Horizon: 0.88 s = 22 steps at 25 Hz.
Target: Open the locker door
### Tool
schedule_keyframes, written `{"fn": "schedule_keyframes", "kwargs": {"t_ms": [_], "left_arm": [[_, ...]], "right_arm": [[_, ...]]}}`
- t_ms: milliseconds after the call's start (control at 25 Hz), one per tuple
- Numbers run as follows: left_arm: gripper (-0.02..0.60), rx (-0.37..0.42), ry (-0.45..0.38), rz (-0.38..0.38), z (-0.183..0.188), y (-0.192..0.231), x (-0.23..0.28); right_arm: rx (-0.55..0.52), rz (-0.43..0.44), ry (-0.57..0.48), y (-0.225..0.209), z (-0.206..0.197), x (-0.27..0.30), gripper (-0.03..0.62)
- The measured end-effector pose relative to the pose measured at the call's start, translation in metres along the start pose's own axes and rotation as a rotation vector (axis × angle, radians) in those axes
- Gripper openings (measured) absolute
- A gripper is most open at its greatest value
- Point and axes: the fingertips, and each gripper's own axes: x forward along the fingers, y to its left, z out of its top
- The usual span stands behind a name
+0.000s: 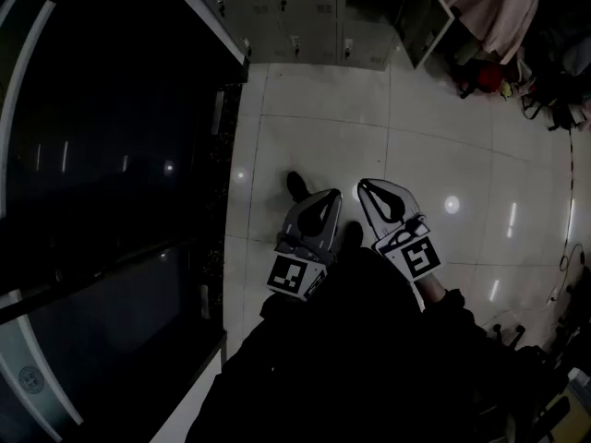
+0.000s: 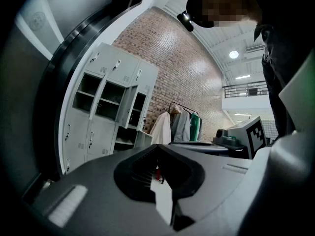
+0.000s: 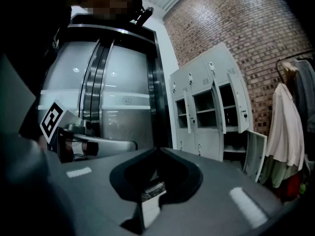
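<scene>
1. The bank of pale grey metal lockers (image 1: 295, 17) stands well apart, across the glossy white tiled floor (image 1: 314, 127). Several upper doors are ajar and the lower ones look closed. Walk up close first and choose one closed door.
2. The left gripper (image 1: 330, 195) hangs low by the body, fingers pressed together on nothing. Spread them before reaching for a handle.
3. The right gripper (image 1: 364, 185), just beside it, is likewise closed and empty. Keep it clear of the door's swing.
</scene>
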Motion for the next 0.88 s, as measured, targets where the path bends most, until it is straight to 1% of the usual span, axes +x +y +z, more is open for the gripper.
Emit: {"fn": "schedule_keyframes", "kwargs": {"t_ms": [160, 320, 400, 480, 520, 640, 720, 800, 880], "left_arm": [[0.018, -0.017, 0.023, -0.019, 0.004, 0.074, 0.029], [0.026, -0.024, 0.021, -0.055, 0.02, 0.144, 0.056], [0.035, -0.045, 0.041, -0.071, 0.027, 0.177, 0.061], [0.04, -0.06, 0.028, -0.073, 0.037, 0.208, 0.063], [0.04, -0.065, 0.034, -0.07, 0.041, 0.224, 0.065], [0.04, -0.058, 0.078, -0.062, 0.045, 0.272, 0.08], [0.04, -0.053, 0.085, -0.065, 0.047, 0.301, 0.097], [0.041, -0.059, 0.081, -0.07, 0.05, 0.325, 0.115], [0.049, -0.072, 0.087, -0.071, 0.05, 0.346, 0.133]], "right_arm": [[-0.012, -0.013, 0.008, -0.027, 0.002, 0.086, 0.012], [-0.037, -0.021, 0.017, -0.047, 0.007, 0.172, 0.012], [-0.05, -0.023, 0.015, -0.052, 0.007, 0.213, 0.012], [-0.036, -0.031, 0.03, -0.059, 0.002, 0.25, 0.012], [-0.025, -0.043, 0.042, -0.066, -0.001, 0.268, 0.012], [-0.006, -0.108, 0.054, -0.103, -0.008, 0.323, 0.012], [0.004, -0.147, 0.048, -0.133, -0.014, 0.356, 0.012], [0.006, -0.165, 0.057, -0.16, -0.025, 0.387, 0.016], [0.006, -0.159, 0.074, -0.188, -0.037, 0.42, 0.061]]}}
